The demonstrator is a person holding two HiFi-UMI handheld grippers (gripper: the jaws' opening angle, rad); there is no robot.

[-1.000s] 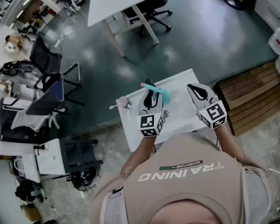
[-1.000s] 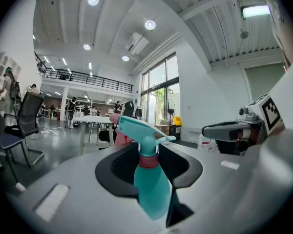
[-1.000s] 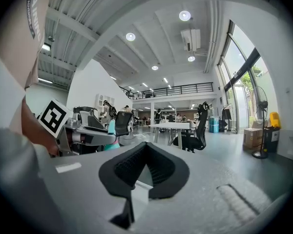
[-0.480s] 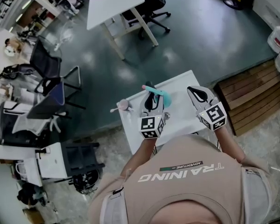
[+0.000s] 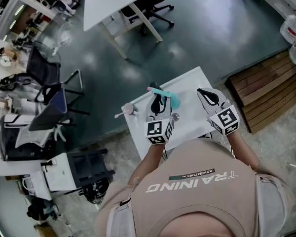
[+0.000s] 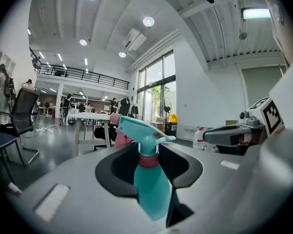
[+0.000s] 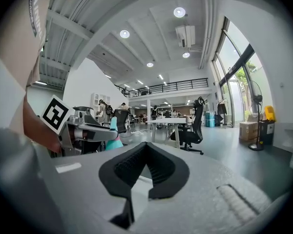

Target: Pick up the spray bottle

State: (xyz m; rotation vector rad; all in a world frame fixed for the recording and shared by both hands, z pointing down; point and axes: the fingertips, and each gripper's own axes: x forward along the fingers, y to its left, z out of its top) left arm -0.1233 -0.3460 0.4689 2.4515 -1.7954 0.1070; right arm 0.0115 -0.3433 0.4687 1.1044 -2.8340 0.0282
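Observation:
A teal spray bottle (image 6: 151, 189) with a pink collar and pink nozzle stands upright between the jaws of my left gripper (image 6: 149, 162), which is shut on its body just under the collar. In the head view the spray bottle (image 5: 172, 99) juts out past the left gripper (image 5: 158, 96) over the small white table (image 5: 195, 83). My right gripper (image 5: 206, 94) hovers over the table's right part, apart from the bottle. Its black pads (image 7: 132, 167) meet at their tips with nothing between them.
A small pink cup (image 5: 129, 108) sits at the table's left edge and a small silvery round thing (image 5: 175, 116) lies near the left gripper. Wooden pallets (image 5: 266, 95) lie to the right. Office chairs (image 5: 49, 68) and a larger white table (image 5: 111, 1) stand beyond on the dark floor.

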